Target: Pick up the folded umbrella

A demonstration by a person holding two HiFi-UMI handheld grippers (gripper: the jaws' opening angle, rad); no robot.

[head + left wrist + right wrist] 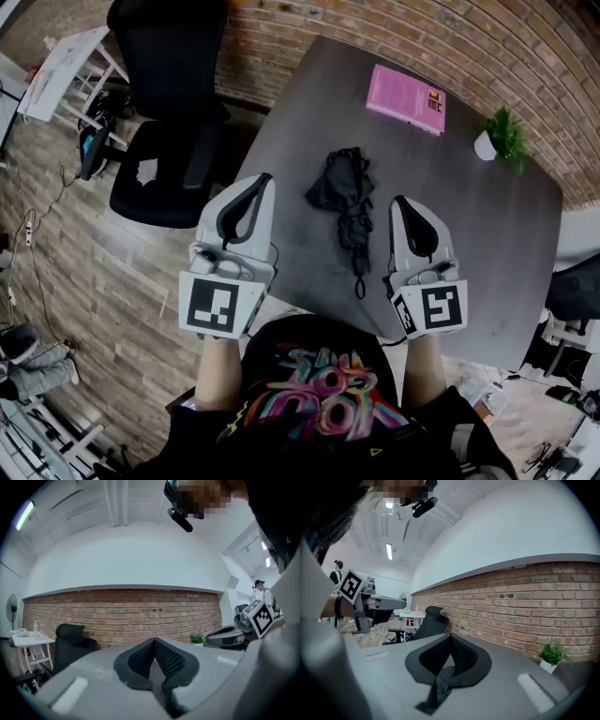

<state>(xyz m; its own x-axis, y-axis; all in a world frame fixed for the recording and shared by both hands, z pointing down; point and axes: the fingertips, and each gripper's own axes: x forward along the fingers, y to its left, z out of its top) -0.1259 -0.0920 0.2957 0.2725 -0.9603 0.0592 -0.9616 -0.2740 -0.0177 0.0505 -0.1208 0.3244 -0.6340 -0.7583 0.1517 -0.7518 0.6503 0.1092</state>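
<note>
Umbrella position: the folded umbrella (343, 201) lies on the dark table (487, 234) at the centre of the head view, between your two claws and touching neither.
Long axis: it runs top to bottom in that frame, almost parallel to both claws. The bulky end is toward the top and the strap loop (359, 282) is at the bottom, nearest you.
Nearer claw: the right gripper (397, 201) sits just beside the slim lower half. The left gripper (264, 180) is a little further off, level with the bulky end.
Direction to target: from your right claw the umbrella lies to frame left, and from your left claw to frame right. I judge the approach to be a sideways one.
Left claw state: the tips meet and pinch nothing.
Right claw state: it is fully closed and holds nothing. You need to spread it before any grasp.
Umbrella look: black and loosely bundled, with crumpled fabric bulging at the top end and narrowing toward the strap. It will probably give under the pads.
Nearby: the pink book (406, 97) and the potted plant (497, 136) stand well apart, toward the top right.
</note>
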